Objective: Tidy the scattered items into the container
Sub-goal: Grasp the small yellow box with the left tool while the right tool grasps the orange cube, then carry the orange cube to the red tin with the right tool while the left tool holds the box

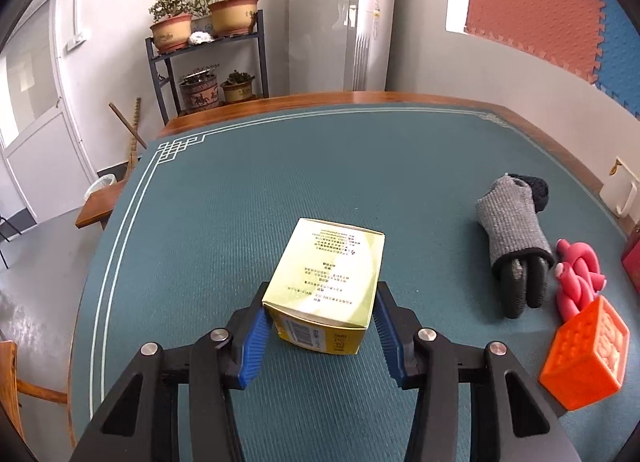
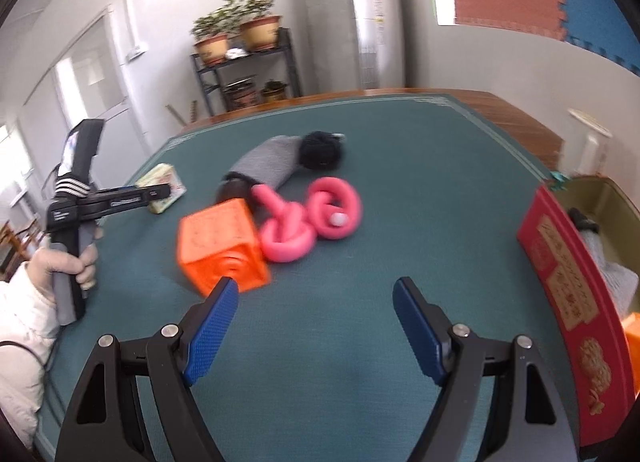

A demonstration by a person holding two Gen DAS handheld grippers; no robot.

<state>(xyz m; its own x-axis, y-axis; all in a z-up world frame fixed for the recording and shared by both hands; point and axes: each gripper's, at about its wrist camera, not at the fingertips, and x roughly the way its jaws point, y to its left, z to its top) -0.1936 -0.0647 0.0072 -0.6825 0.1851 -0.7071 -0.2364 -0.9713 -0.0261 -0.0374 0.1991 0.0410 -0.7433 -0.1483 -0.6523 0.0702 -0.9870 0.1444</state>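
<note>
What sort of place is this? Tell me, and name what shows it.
Probably a home or office room: a wooden table under a teal mat, a rack of potted plants, and a standing air conditioner.

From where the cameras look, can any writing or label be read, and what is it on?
Yellow box: printed text lines and a barcode, too small to read.
Red container: gold characters on its side, too blurred to read.
Orange cube: raised marks, unreadable.
Left tool: white lettering, blurred.
No text reads clearly.
</note>
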